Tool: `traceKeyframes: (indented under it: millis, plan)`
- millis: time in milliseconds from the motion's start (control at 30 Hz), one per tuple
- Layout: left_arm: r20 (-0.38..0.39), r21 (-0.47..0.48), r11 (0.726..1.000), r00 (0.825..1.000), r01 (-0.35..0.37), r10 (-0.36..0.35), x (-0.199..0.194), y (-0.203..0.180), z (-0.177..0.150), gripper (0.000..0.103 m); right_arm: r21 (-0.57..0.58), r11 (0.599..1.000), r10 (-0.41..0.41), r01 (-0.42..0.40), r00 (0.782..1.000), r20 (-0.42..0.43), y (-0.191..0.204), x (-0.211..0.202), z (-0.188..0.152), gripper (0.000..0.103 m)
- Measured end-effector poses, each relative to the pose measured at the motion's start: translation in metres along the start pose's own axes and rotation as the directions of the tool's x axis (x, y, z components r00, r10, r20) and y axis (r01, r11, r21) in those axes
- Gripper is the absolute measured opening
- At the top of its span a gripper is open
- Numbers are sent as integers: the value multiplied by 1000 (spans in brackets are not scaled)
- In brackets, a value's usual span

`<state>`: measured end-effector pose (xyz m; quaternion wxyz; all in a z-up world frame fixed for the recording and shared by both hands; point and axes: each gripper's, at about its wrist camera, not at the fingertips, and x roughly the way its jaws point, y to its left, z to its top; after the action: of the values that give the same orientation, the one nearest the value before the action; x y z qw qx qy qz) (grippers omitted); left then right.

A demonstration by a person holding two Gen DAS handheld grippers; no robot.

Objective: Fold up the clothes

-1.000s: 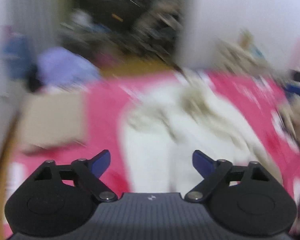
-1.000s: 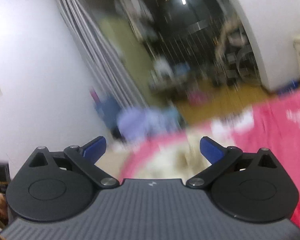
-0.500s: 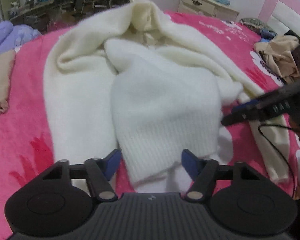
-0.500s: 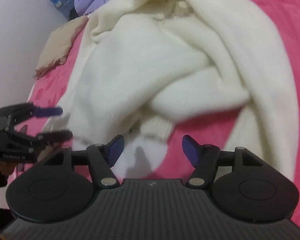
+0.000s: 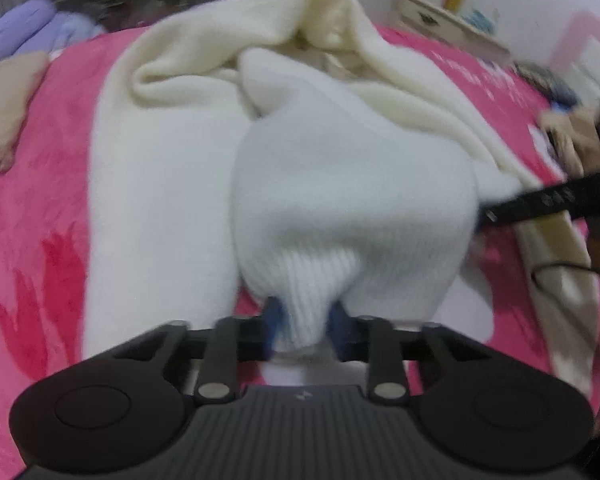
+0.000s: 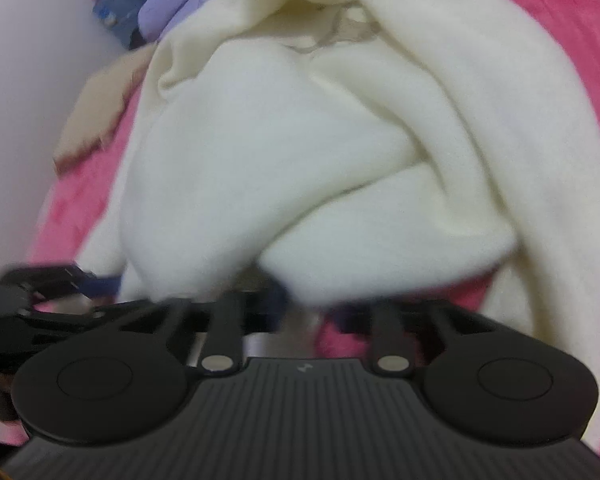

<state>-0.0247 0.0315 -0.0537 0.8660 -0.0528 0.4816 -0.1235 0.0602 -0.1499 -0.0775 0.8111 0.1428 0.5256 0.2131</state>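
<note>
A cream-white knit sweater (image 5: 340,176) lies crumpled on the pink bed cover (image 5: 32,216). My left gripper (image 5: 306,324) is shut on its ribbed hem, which bunches between the blue fingertips (image 5: 274,318). In the right wrist view the same sweater (image 6: 300,152) fills the frame. There my right gripper (image 6: 306,306) is closed in on a folded edge of it, and blur and fabric partly hide the fingertips. The right gripper (image 5: 540,200) shows at the sweater's right edge in the left wrist view. At the lower left of the right wrist view, the left gripper (image 6: 40,280) appears.
A beige garment (image 5: 8,104) lies at the left side of the bed, with a purple bundle (image 5: 32,32) behind it. A white dresser (image 5: 448,28) stands at the back right. More beige clothes (image 5: 568,132) and a black cable (image 5: 556,272) lie on the right.
Both grippers dropped from facing the room to the sweater's near edge. They were open half a second ago and have since closed on the fabric.
</note>
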Motion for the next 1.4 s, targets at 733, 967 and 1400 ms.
traceKeyframes:
  millis: [733,967,1400]
  plan:
    - [-127,25,994,986,108,-104,-52,19,-20,31,139,978,-128,159,969,-210,-47,-93,-36,8]
    - [-78,207,977,996,45,-29,-60,-5,-20,55,-177,926,-358,335,926,-119,-4,-112,-19,16]
    - [-63,311,950,997,-12,33,-37,-22,-19,57,-920,391,-88,-18,994,-57,151,-1,-78,47]
